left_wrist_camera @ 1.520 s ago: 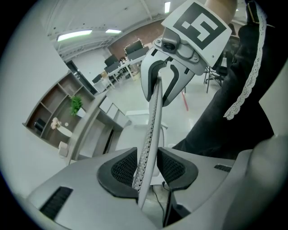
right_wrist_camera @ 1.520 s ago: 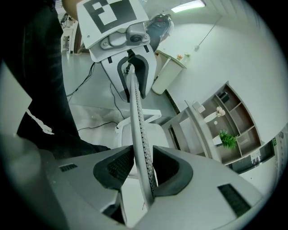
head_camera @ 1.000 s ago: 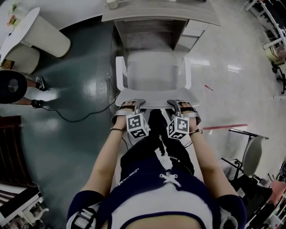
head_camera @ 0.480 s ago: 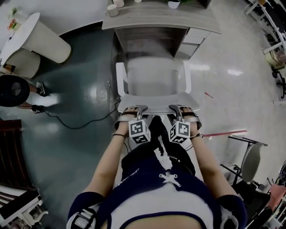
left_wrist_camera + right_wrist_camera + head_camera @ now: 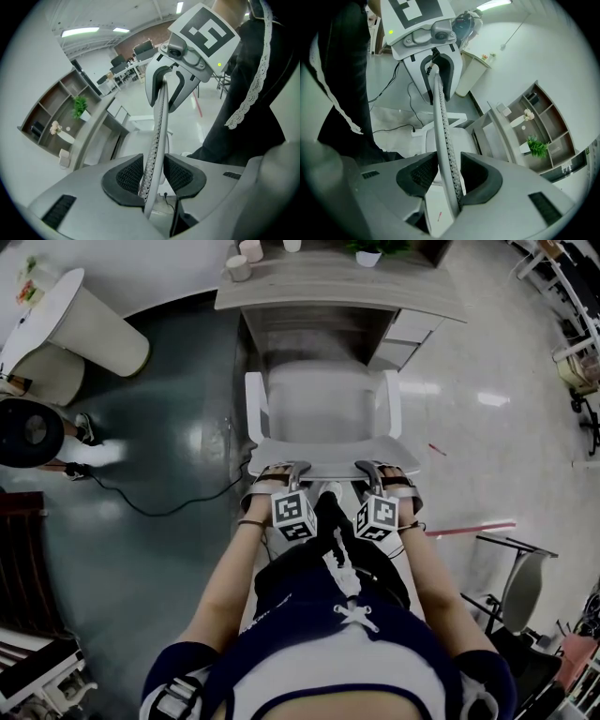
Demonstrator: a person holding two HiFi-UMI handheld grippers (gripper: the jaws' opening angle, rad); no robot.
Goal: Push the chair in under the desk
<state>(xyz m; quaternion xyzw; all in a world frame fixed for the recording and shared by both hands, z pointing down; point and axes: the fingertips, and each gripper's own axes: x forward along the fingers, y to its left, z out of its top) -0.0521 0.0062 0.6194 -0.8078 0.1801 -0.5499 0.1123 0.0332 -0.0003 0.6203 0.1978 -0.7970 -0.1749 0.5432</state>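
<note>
Since the earlier frames, the chair [image 5: 323,404] has been brought nearer the desk [image 5: 337,292], and more of the desktop has come into sight. The seat's front edge is now shown close to the kneehole, apparently not yet beneath the top.

The top rim of the backrest [image 5: 328,454] is shown passing between the jaws of both tools. The left gripper [image 5: 281,468] is closed on that rim. The jaws of the right gripper [image 5: 375,467] are opening, with the rim between the pads but no longer pinched.

The step in hand is judged to be the last stretch of the push. With one grip loosening, it may be ending short. If the seat is to go fully under, a straight, even shove on the backrest is called for, with both armrests kept clear of the kneehole's sides.

Counted:
- one chair with two armrests [image 5: 253,404]
- one desk
- two grippers
- one potted plant [image 5: 367,251] on the desktop
- one cable [image 5: 178,502] on the floor
</note>
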